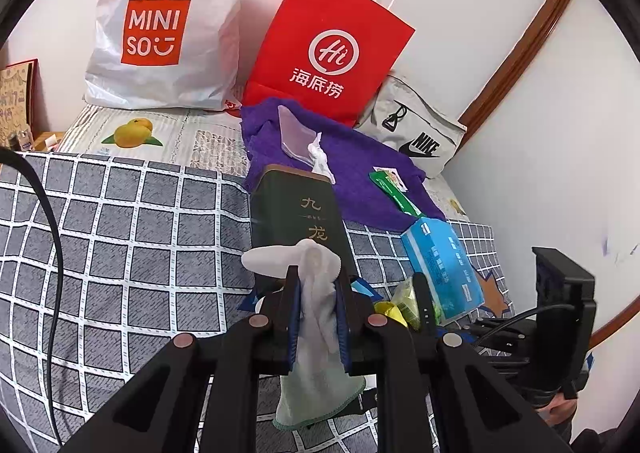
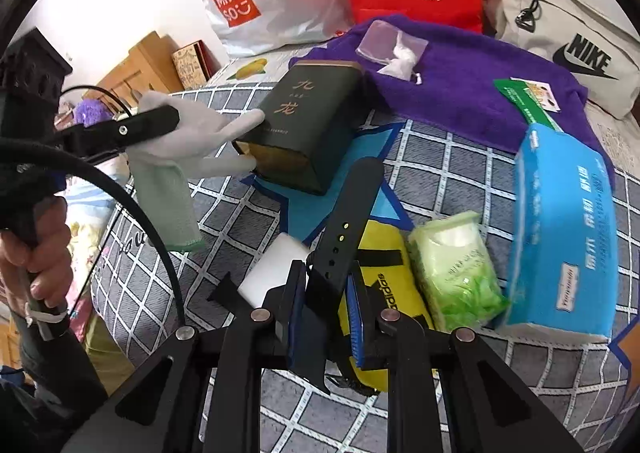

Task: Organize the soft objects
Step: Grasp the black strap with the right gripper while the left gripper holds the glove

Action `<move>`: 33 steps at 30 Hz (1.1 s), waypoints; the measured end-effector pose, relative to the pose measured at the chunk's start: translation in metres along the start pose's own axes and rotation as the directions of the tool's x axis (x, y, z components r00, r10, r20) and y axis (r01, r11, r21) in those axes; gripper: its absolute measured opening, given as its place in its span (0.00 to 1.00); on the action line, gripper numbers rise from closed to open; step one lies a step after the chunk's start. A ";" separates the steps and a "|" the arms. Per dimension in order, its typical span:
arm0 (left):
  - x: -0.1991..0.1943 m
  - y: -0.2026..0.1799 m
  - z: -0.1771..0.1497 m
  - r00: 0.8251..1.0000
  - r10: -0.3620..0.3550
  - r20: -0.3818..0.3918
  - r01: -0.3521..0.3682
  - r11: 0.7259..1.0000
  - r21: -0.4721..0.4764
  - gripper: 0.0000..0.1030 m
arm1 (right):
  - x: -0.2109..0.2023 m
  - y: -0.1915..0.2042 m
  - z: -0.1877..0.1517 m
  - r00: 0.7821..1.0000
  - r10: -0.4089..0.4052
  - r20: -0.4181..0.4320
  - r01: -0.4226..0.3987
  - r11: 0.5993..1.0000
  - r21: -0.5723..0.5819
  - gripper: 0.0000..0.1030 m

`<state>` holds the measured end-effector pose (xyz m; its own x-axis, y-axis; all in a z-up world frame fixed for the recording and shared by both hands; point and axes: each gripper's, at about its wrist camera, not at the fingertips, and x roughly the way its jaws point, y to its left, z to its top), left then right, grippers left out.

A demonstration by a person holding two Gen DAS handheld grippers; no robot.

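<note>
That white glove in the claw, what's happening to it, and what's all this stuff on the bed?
A person is tidying soft things on the bed. The left claw pinches a white glove near the dark green tin. The right claw grips a black strap. A purple towel, blue tissue pack and green packet lie around them.

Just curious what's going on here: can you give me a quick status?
Left gripper shut on white fabric glove. Right gripper shut on black perforated strap. Dark green tin box directly ahead.
</note>
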<state>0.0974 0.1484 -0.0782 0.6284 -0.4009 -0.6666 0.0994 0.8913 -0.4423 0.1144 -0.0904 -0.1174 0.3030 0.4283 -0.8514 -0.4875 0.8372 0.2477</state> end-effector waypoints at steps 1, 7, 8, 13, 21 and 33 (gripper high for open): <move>0.001 0.000 0.000 1.000 -0.001 -0.002 0.001 1.000 0.003 0.15 | -0.003 -0.001 0.000 1.000 0.006 0.001 -0.006 1.000 0.005 0.16; 0.005 -0.001 -0.002 1.000 -0.008 -0.012 0.008 1.000 0.000 0.15 | -0.016 0.002 -0.006 0.995 0.095 0.035 -0.095 0.995 0.010 0.08; 0.005 -0.001 -0.002 1.000 -0.008 -0.014 0.008 1.000 0.001 0.15 | -0.014 0.004 -0.006 0.995 0.098 0.032 -0.098 0.995 -0.004 0.08; 0.007 -0.003 -0.004 1.000 -0.010 -0.022 0.010 1.000 0.012 0.15 | -0.009 0.005 -0.009 0.999 0.035 0.014 -0.035 0.999 -0.005 0.22; 0.011 -0.005 -0.007 0.999 -0.019 -0.036 0.019 1.000 0.014 0.15 | 0.004 0.024 -0.015 0.998 -0.051 0.023 0.052 0.996 -0.070 0.50; 0.012 -0.001 -0.007 0.999 -0.022 -0.040 0.022 1.000 0.005 0.15 | -0.005 0.016 -0.012 0.994 -0.060 0.090 0.065 0.996 -0.060 0.15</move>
<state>0.0991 0.1412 -0.0899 0.5947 -0.4282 -0.6804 0.1172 0.8834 -0.4536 0.0948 -0.0834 -0.1145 0.4040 0.4062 -0.8196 -0.5151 0.8415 0.1631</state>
